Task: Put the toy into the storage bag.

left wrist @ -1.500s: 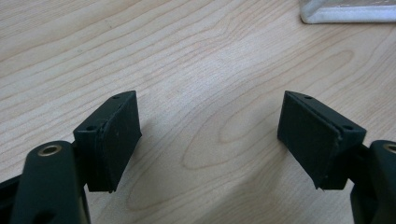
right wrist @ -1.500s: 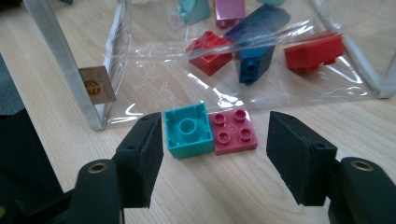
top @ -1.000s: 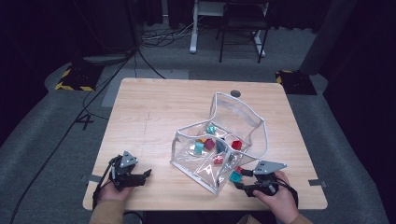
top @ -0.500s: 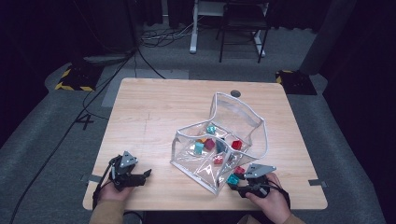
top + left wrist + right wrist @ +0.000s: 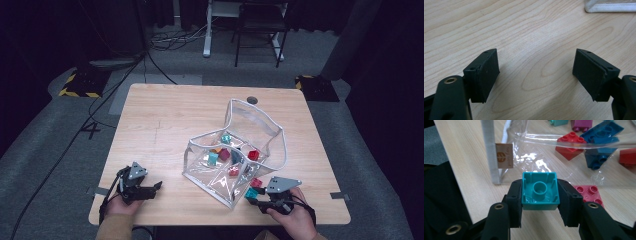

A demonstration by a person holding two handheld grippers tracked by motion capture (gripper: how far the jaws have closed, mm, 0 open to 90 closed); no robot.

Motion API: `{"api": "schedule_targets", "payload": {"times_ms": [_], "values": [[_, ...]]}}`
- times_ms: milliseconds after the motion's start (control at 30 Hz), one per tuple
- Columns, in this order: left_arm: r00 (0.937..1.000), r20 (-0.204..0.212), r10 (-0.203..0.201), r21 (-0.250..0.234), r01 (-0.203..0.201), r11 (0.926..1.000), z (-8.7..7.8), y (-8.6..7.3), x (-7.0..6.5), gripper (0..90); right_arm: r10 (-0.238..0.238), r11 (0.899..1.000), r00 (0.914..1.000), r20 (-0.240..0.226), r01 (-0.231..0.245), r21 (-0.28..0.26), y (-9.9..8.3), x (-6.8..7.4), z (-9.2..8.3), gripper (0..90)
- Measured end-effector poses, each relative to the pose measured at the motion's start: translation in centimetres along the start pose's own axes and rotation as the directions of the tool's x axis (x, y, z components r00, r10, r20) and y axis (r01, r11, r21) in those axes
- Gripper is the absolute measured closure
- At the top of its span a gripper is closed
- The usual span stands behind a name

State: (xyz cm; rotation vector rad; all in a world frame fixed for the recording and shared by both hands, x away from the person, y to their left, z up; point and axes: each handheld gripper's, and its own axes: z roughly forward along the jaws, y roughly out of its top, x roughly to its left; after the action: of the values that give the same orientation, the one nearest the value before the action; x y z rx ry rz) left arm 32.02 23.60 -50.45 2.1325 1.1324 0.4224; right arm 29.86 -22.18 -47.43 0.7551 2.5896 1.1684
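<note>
A clear plastic bag (image 5: 235, 155) with a white zip edge lies open on the wooden table (image 5: 165, 120), holding several toy bricks in red, teal, blue and magenta. My right gripper (image 5: 539, 202) is shut on a teal brick (image 5: 539, 190), hollow underside facing the camera, just outside the bag's near corner; from above, that teal brick (image 5: 251, 193) sits beside a pink-red brick (image 5: 256, 183). The pink brick (image 5: 589, 192) lies flat on the table right of my jaws. My left gripper (image 5: 536, 72) rests open over bare wood near the front left, seen from above as the left gripper (image 5: 150, 189).
The bag's white seam with a small label (image 5: 504, 155) stands just ahead of the right gripper. A corner of the bag (image 5: 609, 6) shows far ahead of the left gripper. The table's front edge is close to both hands. A dark grommet (image 5: 251, 100) sits at the table's back.
The right hand and gripper have shifted left along the front edge toward the bag's near corner, carrying the teal brick. The left gripper has stayed put.
</note>
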Motion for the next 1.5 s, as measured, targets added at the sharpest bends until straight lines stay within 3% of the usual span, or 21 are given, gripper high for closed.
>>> {"api": "schedule_targets", "payload": {"times_ms": [433,967,1267,1500], "values": [[1.0,-0.002,0.005,0.002,-0.005,1.0,0.0,0.1,0.1,21.4,0.037,0.999,0.9991,-0.022,-0.038,-0.037,1.1,0.4,-3.8,59.1],[1.0,-0.003,0.005,0.002,-0.005,1.0,0.0,0.1,0.1,21.4,0.015,0.997,0.9999,-0.006,-0.016,-0.078,4.2,0.7,-9.7,59.2],[1.0,-0.003,0.005,0.003,-0.005,1.0,0.0,0.1,0.1,21.4,0.029,0.991,0.9996,-0.003,-0.029,-0.131,6.3,0.2,-13.0,59.2],[1.0,-0.003,0.005,0.003,-0.005,1.0,0.0,0.0,0.0,21.4,0.024,0.987,0.9996,0.014,-0.021,-0.161,7.8,-0.7,-14.5,59.2]]}}
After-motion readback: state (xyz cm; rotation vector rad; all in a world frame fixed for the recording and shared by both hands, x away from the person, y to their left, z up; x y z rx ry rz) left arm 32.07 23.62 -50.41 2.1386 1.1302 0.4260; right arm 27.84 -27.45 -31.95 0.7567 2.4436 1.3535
